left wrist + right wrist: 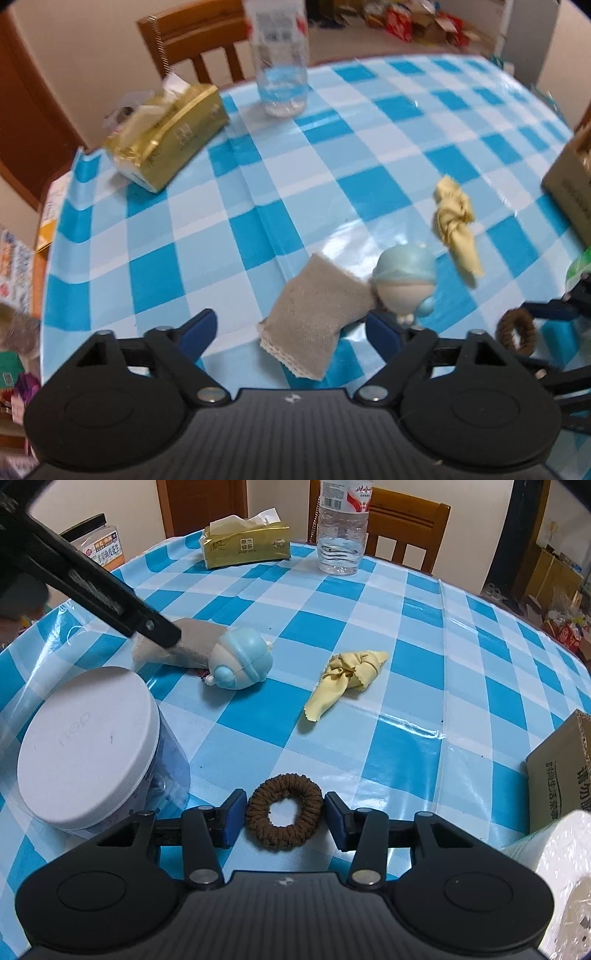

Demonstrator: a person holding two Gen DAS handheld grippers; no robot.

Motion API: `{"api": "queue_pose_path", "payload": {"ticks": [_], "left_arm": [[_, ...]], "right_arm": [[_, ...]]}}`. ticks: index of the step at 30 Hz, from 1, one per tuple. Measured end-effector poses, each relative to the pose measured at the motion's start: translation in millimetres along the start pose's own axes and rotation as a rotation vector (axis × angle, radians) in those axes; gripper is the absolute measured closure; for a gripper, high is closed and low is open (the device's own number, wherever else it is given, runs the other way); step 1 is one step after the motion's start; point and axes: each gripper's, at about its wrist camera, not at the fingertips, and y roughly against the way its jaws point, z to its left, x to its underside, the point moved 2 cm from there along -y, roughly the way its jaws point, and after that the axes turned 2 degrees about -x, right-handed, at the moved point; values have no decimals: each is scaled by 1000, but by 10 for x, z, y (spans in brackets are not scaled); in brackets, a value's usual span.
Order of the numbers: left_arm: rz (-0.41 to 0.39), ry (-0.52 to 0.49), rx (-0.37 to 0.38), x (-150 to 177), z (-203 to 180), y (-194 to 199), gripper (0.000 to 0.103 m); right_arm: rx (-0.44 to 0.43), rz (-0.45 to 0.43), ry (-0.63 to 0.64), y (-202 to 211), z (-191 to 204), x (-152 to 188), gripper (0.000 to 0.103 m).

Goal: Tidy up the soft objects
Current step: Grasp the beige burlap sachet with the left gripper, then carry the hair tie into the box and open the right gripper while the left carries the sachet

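Observation:
A brown hair scrunchie (284, 786) lies on the blue checked table (461, 709), and the pads of my right gripper (286, 821) touch its two sides. In the left wrist view my left gripper (291, 332) stands open around a beige cloth pouch (314, 314); only its right finger is near the cloth. A round pale blue toy (404, 284) lies against the pouch, and a knotted yellow cloth (456, 225) lies further right. The right wrist view shows the pouch (199, 642), toy (240, 659) and yellow cloth (347, 679), with a left finger (159, 629) over the pouch.
A white-lidded jar (88, 746) stands close to my right gripper's left side. A cardboard box (561, 771) and a paper roll (561, 878) are at the right. A gold tissue pack (166, 136) and a water bottle (282, 74) stand at the far edge, before a wooden chair (195, 33).

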Motion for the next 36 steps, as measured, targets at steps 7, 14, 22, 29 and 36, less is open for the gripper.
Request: {"api": "queue_pose_path", "payload": {"ticks": [7, 14, 22, 29, 36], "left_arm": [[35, -81, 24, -14, -44, -246, 20], [25, -57, -7, -77, 48, -386, 32], [-19, -114, 39, -159, -13, -431, 38], [-27, -101, 90, -165, -46, -403, 68], [-46, -75, 71, -160, 6, -254, 73]], "right_arm": [[-7, 3, -8, -5, -15, -11, 51], [1, 2, -12, -15, -26, -21, 51], [20, 0, 6, -37, -14, -44, 51], [29, 1, 2, -28, -30, -49, 53], [34, -16, 5, 52, -39, -88, 58]]}}
